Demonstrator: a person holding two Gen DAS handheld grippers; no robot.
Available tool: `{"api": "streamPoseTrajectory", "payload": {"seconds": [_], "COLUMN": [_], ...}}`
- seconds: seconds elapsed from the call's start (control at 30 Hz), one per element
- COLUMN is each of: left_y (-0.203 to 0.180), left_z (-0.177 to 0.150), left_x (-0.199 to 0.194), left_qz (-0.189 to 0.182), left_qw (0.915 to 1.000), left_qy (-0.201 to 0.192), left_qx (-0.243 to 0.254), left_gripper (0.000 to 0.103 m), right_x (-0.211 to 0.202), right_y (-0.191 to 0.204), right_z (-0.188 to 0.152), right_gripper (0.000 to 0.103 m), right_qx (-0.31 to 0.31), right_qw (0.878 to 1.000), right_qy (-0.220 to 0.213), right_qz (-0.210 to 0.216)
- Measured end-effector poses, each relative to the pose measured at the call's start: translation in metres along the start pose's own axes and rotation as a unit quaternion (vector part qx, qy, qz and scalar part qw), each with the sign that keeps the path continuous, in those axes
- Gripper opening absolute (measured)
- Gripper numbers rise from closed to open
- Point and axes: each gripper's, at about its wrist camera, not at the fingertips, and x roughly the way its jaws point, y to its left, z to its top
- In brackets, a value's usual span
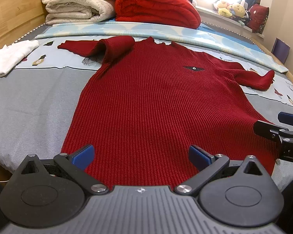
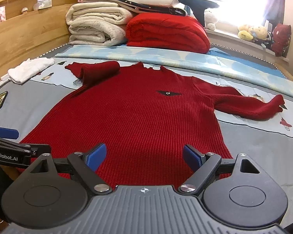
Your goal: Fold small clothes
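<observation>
Grey bed (image 1: 33, 105) with a red sweater (image 1: 156, 101) spread flat
Both my left hand-held gripper (image 1: 141, 156) and right hand-held gripper (image 2: 144, 156) gape wide above its hem, holding nothing

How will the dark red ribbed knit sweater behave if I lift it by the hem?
The dark red ribbed knit sweater will probably droop limply; one sleeve already lies flopped over. The thick knit suggests some weight and stretch. It should grip well between the open left gripper pads.
</observation>
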Motion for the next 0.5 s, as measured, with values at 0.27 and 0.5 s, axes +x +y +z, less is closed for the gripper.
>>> {"api": "streamPoseTrajectory", "payload": {"seconds": [0.27, 0.5], "left_y": [-0.0008, -0.0012], "left_z": [-0.0005, 0.0005], "left_x": [0.0003, -0.0003], "left_qz": [0.000, 0.000], "left_qw": [1.0000, 1.0000], "left_qy": [0.001, 0.000], "left_qx": [0.002, 0.002], "left_gripper": [0.103, 0.103], "right_x": [0.0027, 0.0003], "right_y": [0.0000, -0.0007], "right_z": [0.0032, 0.0056], "right_gripper": [0.086, 0.086], "right_qx": [-0.018, -0.015], "right_qw": [1.000, 1.000], "right_qy": [-0.010, -0.023], "right_qz": [-0.018, -0.010]}}
